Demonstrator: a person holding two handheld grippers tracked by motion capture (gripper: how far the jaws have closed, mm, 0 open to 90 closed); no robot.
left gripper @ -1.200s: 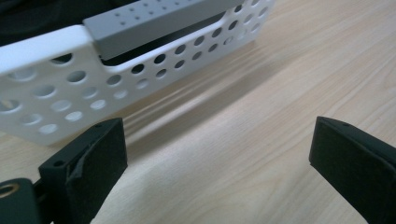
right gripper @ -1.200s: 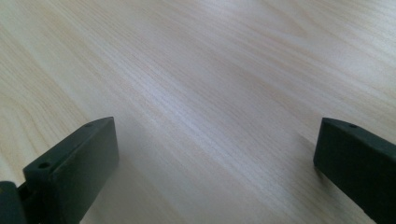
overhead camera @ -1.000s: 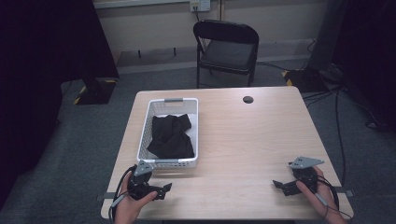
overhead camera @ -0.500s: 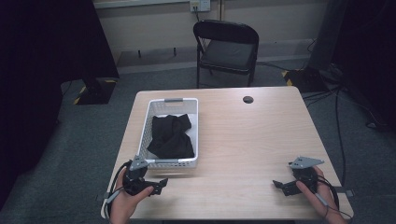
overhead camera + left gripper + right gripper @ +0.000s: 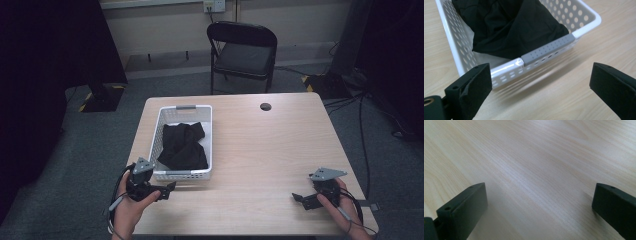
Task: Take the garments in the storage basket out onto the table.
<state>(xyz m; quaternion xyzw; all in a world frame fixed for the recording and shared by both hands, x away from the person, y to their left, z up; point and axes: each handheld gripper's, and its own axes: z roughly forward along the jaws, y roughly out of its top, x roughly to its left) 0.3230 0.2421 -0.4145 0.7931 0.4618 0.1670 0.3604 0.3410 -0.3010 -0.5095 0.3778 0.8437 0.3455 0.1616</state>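
The left claw (image 5: 167, 189) sits at about 7 o'clock on the desk (image 5: 260, 150), its jaws spread wide with nothing between them, just short of the white basket (image 5: 184, 174); the right claw (image 5: 299, 198) rests at about 5 o'clock, equally wide apart and bare, over plain wood; in the left gripper view the basket's near wall with its grey handle (image 5: 547, 48) lies just beyond the jaws; inside it, toward 10 o'clock, a black garment (image 5: 182, 145) lies bunched; farther off, past 12 o'clock, a folding chair (image 5: 242, 50) stands on the floor. This looks like the approach stage; next, the left claw would likely need to rise over the rim, dip in and pinch a fold of cloth.
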